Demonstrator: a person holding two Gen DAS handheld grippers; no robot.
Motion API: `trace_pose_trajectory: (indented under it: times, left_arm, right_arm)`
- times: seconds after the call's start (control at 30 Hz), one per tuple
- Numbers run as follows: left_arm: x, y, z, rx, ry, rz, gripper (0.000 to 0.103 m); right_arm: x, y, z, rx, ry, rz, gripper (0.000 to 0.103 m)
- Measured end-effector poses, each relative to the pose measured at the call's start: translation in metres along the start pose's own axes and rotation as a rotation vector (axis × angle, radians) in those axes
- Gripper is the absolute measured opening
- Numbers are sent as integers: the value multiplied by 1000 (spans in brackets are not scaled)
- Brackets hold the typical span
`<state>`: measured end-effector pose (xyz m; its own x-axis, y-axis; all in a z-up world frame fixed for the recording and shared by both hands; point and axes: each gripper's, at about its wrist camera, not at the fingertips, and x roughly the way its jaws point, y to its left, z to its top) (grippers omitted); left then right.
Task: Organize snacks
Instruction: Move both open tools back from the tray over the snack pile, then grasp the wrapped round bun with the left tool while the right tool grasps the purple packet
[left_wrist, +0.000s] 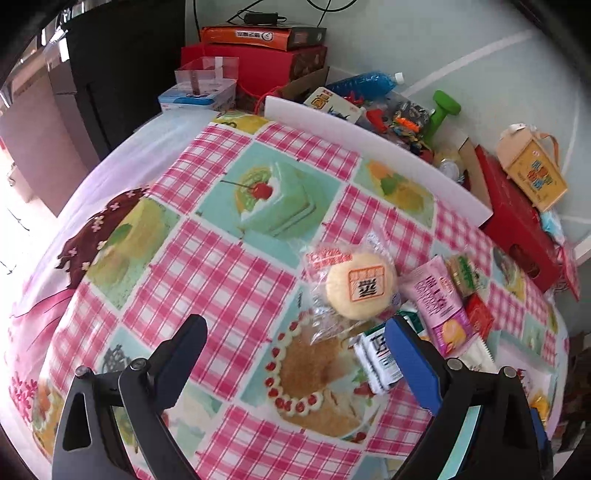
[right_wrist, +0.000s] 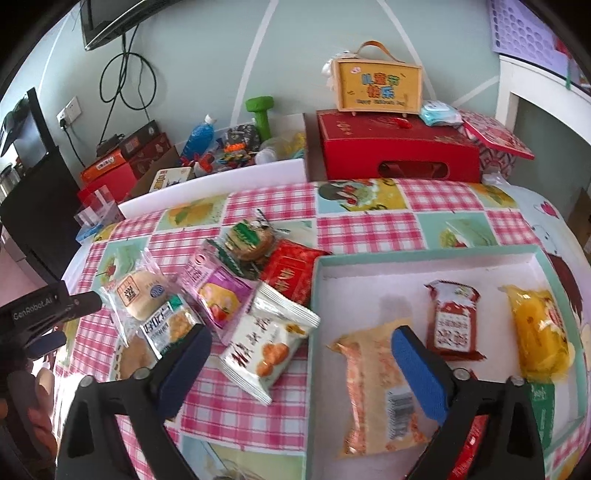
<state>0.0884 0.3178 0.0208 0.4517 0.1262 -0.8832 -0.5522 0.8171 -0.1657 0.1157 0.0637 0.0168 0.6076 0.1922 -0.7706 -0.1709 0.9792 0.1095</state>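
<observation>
Left gripper (left_wrist: 295, 354): black angular frame, silver screws at the finger pivots, blue pad on one finger (left_wrist: 412, 363).
Right gripper (right_wrist: 301, 363): same black frame and screws, blue textured pads.
Marking: white "GenRobot.AI" lettering on the left gripper's black body.

Left gripper (left_wrist: 295, 354) gapes wide above the tablecloth (left_wrist: 207, 266), near a wrapped bun (left_wrist: 360, 282)
</observation>
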Motion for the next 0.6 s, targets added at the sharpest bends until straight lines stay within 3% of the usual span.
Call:
trace_pose_trajectory:
  times: [0.33,0.6]
  left_arm:
    - [23,-10,17,14,30,-61,97]
    - [52,-23,20,14,69,-102,97]
  right_arm:
    - [34,42,22,-145,68,36,81]
    - [64,68,41,-271,137,74,77]
